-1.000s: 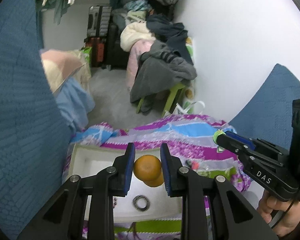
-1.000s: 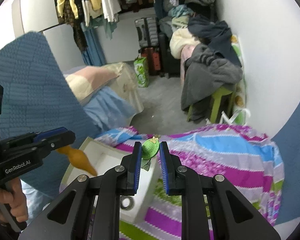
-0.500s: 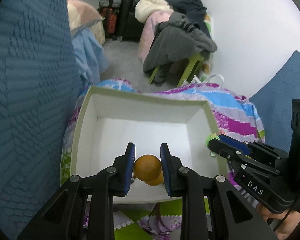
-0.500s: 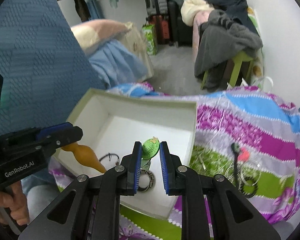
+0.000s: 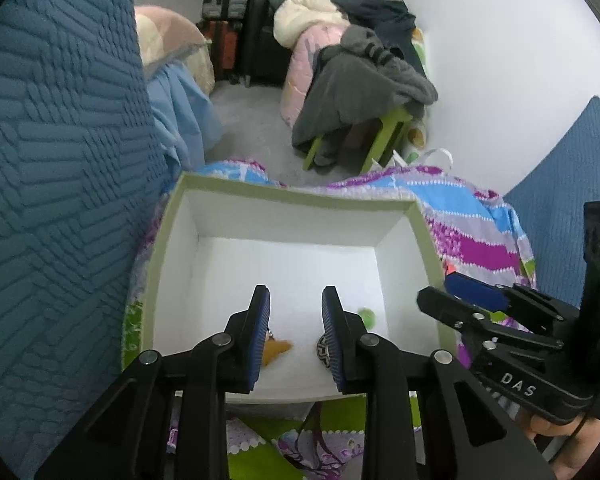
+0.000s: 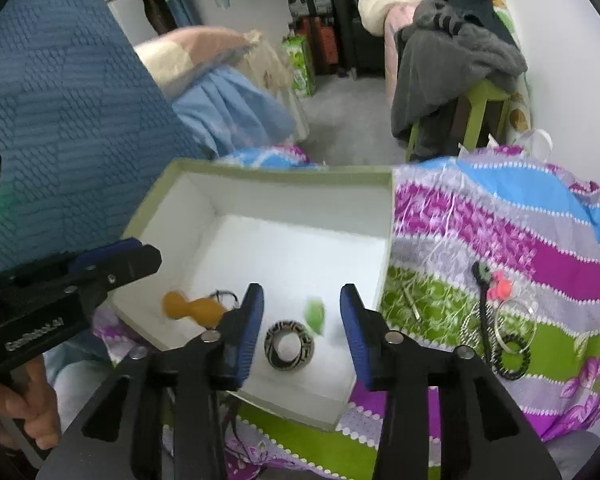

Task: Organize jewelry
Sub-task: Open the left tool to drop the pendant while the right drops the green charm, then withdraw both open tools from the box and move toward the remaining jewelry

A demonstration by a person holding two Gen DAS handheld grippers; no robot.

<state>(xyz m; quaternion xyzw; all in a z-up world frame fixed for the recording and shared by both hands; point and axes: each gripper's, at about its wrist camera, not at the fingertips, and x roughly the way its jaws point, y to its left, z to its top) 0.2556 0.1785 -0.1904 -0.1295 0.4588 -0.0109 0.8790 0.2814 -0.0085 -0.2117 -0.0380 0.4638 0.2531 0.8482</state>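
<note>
A white box with a green rim (image 6: pixel 284 178) (image 5: pixel 292 196) sits on a striped cloth. My left gripper (image 5: pixel 296 320) is open above the box; it also shows in the right wrist view (image 6: pixel 116 258). An orange gourd-shaped piece (image 6: pixel 192 309) (image 5: pixel 276 349) lies blurred in the box. My right gripper (image 6: pixel 302 320) is open over the box; it also shows in the left wrist view (image 5: pixel 452 298). A green knitted piece (image 6: pixel 315 314) (image 5: pixel 367 315) is blurred in the box. A black-and-white patterned ring (image 6: pixel 289 345) (image 5: pixel 323 353) lies on the box floor.
More jewelry lies on the cloth (image 6: pixel 500 216) right of the box: a black cord with a pink charm (image 6: pixel 500 284), clear and black rings (image 6: pixel 512 344). A blue quilted surface (image 5: pixel 60 160) rises at left. A green stool with clothes (image 6: pixel 460 64) stands behind.
Both grippers have opened. The orange piece and the green piece have left the fingers and are now in the box, both blurred by motion.
</note>
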